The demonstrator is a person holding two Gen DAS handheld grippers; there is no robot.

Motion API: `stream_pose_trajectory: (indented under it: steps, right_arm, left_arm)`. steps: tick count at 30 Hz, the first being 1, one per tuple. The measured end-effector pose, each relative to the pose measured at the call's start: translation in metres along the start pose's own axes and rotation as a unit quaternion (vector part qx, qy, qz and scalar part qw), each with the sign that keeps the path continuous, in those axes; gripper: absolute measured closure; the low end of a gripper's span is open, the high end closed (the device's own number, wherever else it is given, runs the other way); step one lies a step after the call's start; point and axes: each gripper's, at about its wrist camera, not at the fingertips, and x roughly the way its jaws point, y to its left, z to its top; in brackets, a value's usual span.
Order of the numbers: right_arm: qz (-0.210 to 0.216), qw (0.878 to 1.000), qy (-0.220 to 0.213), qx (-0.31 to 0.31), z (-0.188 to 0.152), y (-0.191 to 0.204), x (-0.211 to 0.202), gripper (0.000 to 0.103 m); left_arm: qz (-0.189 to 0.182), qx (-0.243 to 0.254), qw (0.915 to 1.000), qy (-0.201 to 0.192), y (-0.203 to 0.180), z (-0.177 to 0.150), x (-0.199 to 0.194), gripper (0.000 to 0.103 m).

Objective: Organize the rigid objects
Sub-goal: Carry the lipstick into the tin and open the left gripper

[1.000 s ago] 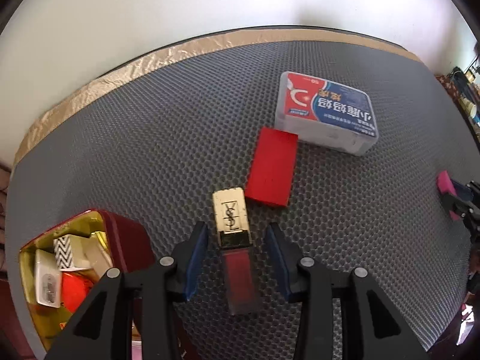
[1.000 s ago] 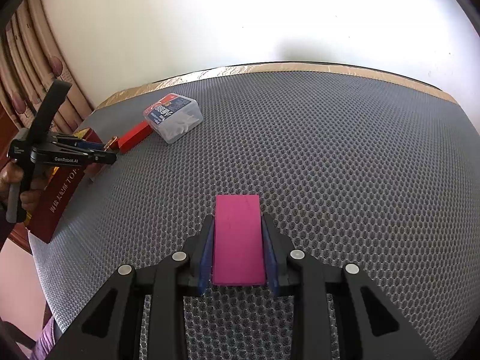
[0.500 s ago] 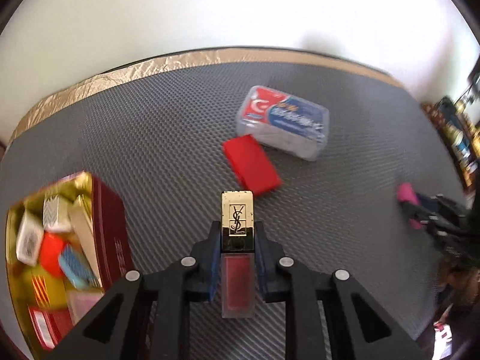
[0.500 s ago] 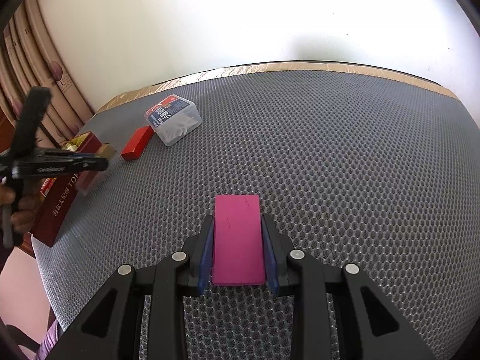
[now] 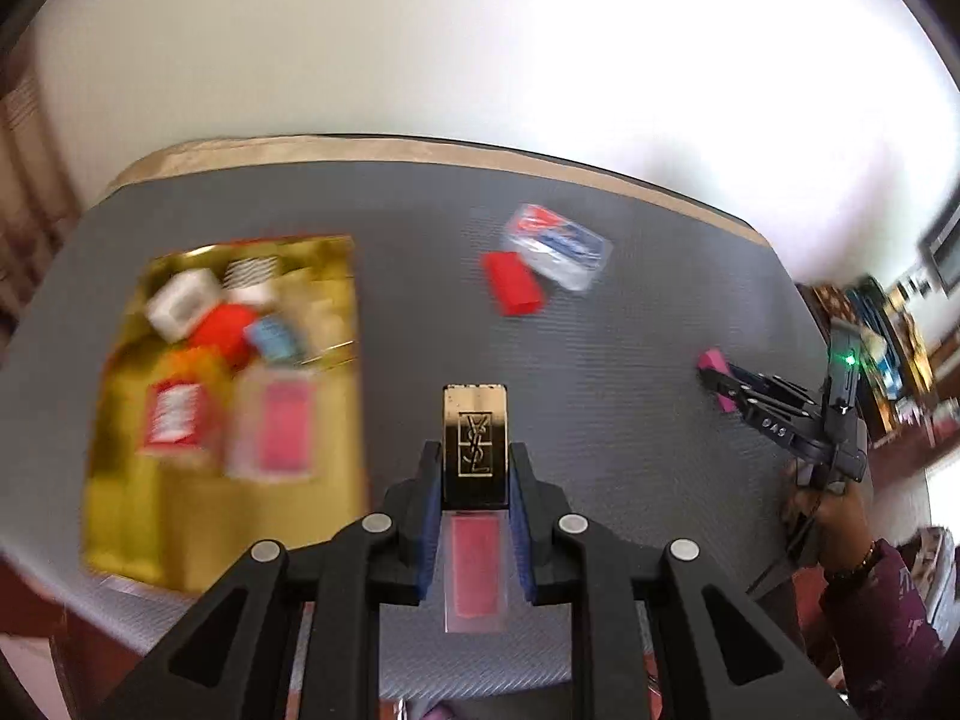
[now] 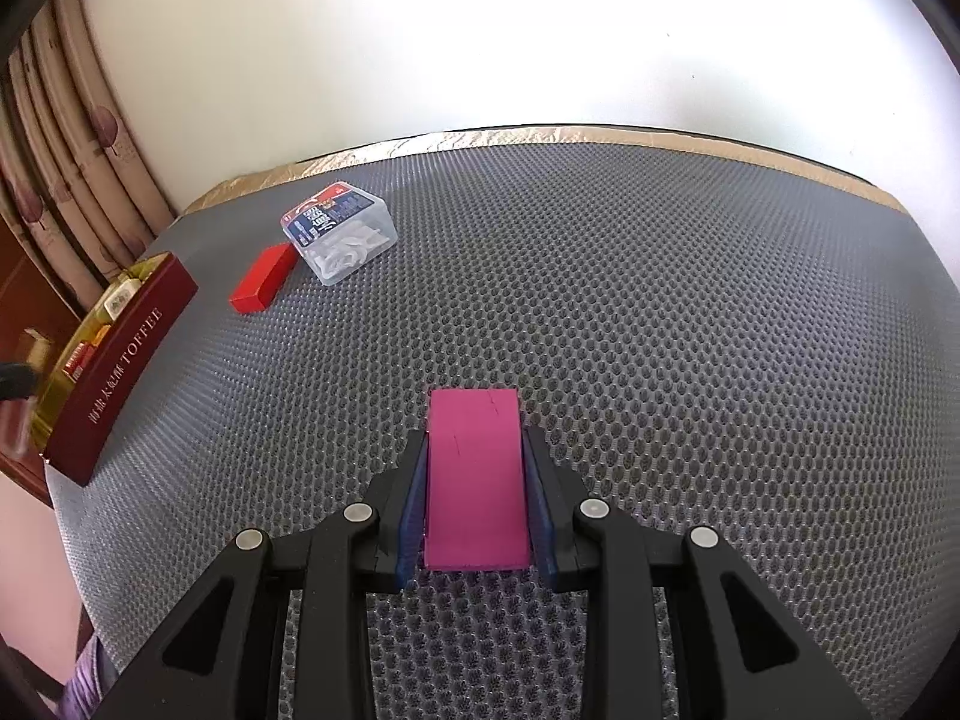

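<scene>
My left gripper (image 5: 475, 450) is shut on a lip gloss tube (image 5: 476, 468) with a gold cap and red body, lifted above the grey mat. To its left lies the open gold-lined tin (image 5: 150, 504) with several small items inside. My right gripper (image 6: 477, 438) is shut on a flat magenta block (image 6: 475, 480), low over the mat. In the left wrist view that gripper (image 5: 720, 381) shows at the right with the magenta block (image 5: 713, 359). The dark red tin (image 6: 120, 360) marked TOFFEE stands at the left of the right wrist view.
A red block (image 5: 511, 283) (image 6: 264, 285) lies beside a clear plastic box (image 5: 558, 246) (image 6: 342, 231) with a red and blue label, far on the honeycomb mat. A gold-taped edge (image 6: 600, 135) bounds the mat at the wall. A person's hand (image 5: 834, 516) holds the right gripper.
My left gripper closed on the lip gloss tube, lifted it off the mat and swung left toward the open tin. The right gripper stayed still with the magenta block.
</scene>
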Motion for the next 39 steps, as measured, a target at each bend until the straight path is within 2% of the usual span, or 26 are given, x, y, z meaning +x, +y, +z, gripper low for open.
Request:
stream_pose_trajectory:
  steps: [3,4,7,14,23,26,28,32,34,39]
  right_arm:
    - [-0.006,1.0,0.001,-0.005,0.001,0.002,0.002,0.076]
    - [-0.008,1.0,0.001,-0.007,0.001,0.003,0.002,0.076]
    - [-0.017,1.0,0.002,-0.014,0.001,0.006,0.004,0.076]
    - [-0.035,0.999,0.004,-0.029,0.001,0.013,0.007,0.076]
    - [-0.043,0.998,0.005,-0.035,0.002,0.015,0.009,0.076]
    - [-0.042,0.999,0.005,-0.034,0.002,0.015,0.008,0.076]
    - [-0.043,0.998,0.005,-0.034,0.002,0.015,0.008,0.076]
    - [-0.044,0.998,0.005,-0.033,0.003,0.016,0.008,0.076]
    - [-0.044,0.998,0.005,-0.033,0.003,0.015,0.008,0.076]
    - [-0.044,0.998,0.005,-0.033,0.003,0.016,0.008,0.076]
  left_arm:
    - [0.049,-0.007,0.9987,-0.006,0.034,-0.008,-0.013,0.083]
    - [0.057,-0.008,0.9983,0.004,0.048,-0.009,-0.012,0.083]
    - [0.09,-0.022,0.9957,-0.005,0.078,-0.009,-0.013,0.083]
    - [0.083,-0.082,0.9931,-0.008,0.122,-0.006,0.002,0.083]
    - [0.084,-0.106,0.9907,-0.008,0.139,-0.013,0.013,0.083]
    - [0.094,-0.096,0.9909,-0.008,0.137,-0.009,0.015,0.083]
    - [0.114,-0.082,0.9899,-0.012,0.134,-0.007,0.016,0.081]
    - [0.153,-0.071,0.9853,-0.026,0.134,0.001,0.015,0.064]
    - [0.161,-0.08,0.9831,-0.036,0.137,0.004,0.01,0.064]
    - [0.144,-0.099,0.9827,-0.061,0.132,-0.001,-0.013,0.064]
